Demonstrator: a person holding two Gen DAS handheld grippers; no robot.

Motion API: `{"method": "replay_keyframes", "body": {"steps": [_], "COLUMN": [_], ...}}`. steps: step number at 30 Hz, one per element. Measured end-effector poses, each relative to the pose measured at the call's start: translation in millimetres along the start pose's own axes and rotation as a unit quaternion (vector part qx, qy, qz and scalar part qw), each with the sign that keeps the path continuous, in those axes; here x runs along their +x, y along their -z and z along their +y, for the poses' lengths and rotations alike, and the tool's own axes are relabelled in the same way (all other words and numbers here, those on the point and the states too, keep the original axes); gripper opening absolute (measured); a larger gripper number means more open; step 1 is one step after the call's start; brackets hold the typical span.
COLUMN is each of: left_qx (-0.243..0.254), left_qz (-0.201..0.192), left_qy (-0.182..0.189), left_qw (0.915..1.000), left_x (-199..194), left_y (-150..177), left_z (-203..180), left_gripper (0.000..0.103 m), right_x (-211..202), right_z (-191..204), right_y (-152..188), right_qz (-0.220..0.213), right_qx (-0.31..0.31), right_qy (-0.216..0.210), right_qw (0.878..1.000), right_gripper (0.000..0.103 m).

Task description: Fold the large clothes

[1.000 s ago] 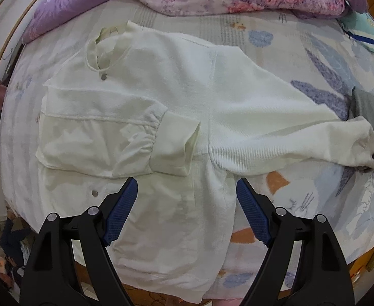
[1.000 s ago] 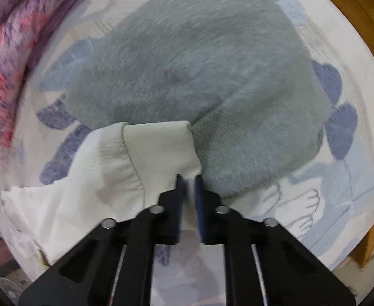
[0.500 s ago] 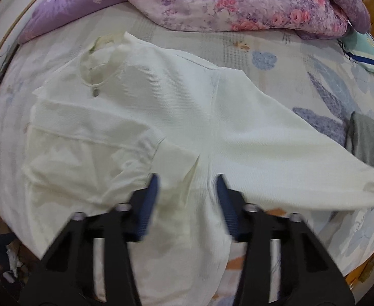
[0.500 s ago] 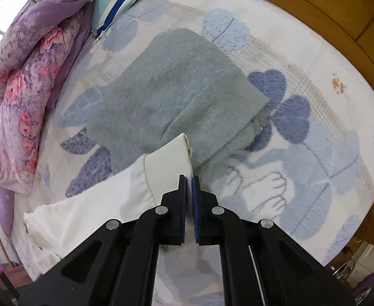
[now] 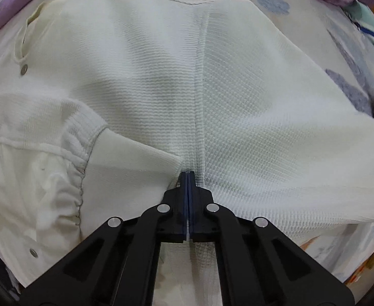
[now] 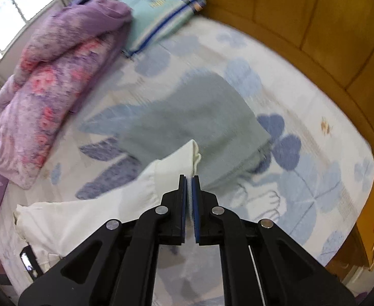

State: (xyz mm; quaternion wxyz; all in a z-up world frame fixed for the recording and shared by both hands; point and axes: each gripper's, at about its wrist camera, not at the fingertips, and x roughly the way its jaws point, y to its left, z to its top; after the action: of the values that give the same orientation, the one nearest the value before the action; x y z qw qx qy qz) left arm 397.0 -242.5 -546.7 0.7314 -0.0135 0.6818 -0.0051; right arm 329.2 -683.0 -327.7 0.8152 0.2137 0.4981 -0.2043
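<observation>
I had just dropped the left gripper (image 5: pixel 188 176) from well above the cream cardigan (image 5: pixel 141 81) straight down onto it, and its fingers, wide apart a second before, had just been closing and now stood together, pinching a ridge of waffle fabric by the armpit seam, beside the folded-in left cuff (image 5: pixel 125 163). The right gripper (image 6: pixel 189 178) had meanwhile lifted away from the bed (image 6: pixel 314 153); its fingers were clamped, as before, on the edge of the other cuff (image 6: pixel 179 158), so that sleeve hung stretched off the sheet above the folded grey garment (image 6: pixel 194 112) it had been lying against.

I judged this meant the second sleeve fold was set up: one point pinned at the shoulder line, the cuff free to be carried across the body. The cardigan itself lay spread flat on the floral sheet, collar toward the purple quilt (image 6: pixel 59 81).

No containers were in view, only bedding, with a striped pillow (image 6: pixel 158 15) by the wooden headboard (image 6: pixel 314 25).
</observation>
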Motion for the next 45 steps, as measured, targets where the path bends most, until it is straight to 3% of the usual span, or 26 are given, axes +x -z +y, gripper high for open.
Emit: {"method": "replay_keyframes", "body": {"steps": [6, 12, 15, 18, 20, 24, 30, 33, 39, 45], "left_qx": [0.009, 0.025, 0.033, 0.041, 0.05, 0.043, 0.002, -0.042, -0.129, -0.182], "left_qz": [-0.005, -0.013, 0.003, 0.015, -0.001, -0.037, -0.085, -0.093, -0.078, -0.07], "left_qy": [0.029, 0.058, 0.079, 0.099, 0.097, 0.075, 0.008, -0.018, -0.054, -0.071], "left_qw": [0.9995, 0.9979, 0.9963, 0.9941, 0.994, 0.9956, 0.9964, 0.9946, 0.9871, 0.9782], "left_x": [3, 4, -1, -30, -60, -109, -163, -175, -171, -162], "left_y": [-1, 0, -3, -6, -6, -11, -5, 4, 22, 46], "left_z": [8, 16, 22, 37, 57, 119, 226, 295, 386, 423], "left_gripper": [0.0, 0.002, 0.0, 0.0, 0.0, 0.001, 0.001, 0.001, 0.001, 0.001], "right_x": [-68, -125, -141, -143, -140, -119, -89, -71, -34, -15], "right_z": [81, 178, 232, 282, 318, 392, 484, 523, 576, 596], "right_y": [0, 8, 20, 38, 53, 98, 175, 214, 287, 323], "right_qz": [-0.073, -0.101, -0.105, -0.083, -0.068, -0.014, 0.049, 0.073, 0.128, 0.157], "right_qx": [-0.033, -0.075, -0.109, -0.12, -0.137, -0.164, -0.192, -0.188, -0.187, -0.183], "right_qy": [-0.068, -0.156, -0.182, -0.224, -0.225, -0.254, -0.291, -0.307, -0.307, -0.31], "right_qw": [0.994, 0.98, 0.972, 0.964, 0.962, 0.953, 0.936, 0.93, 0.924, 0.92], "right_gripper": [0.004, 0.004, 0.004, 0.004, 0.004, 0.004, 0.004, 0.004, 0.005, 0.005]}}
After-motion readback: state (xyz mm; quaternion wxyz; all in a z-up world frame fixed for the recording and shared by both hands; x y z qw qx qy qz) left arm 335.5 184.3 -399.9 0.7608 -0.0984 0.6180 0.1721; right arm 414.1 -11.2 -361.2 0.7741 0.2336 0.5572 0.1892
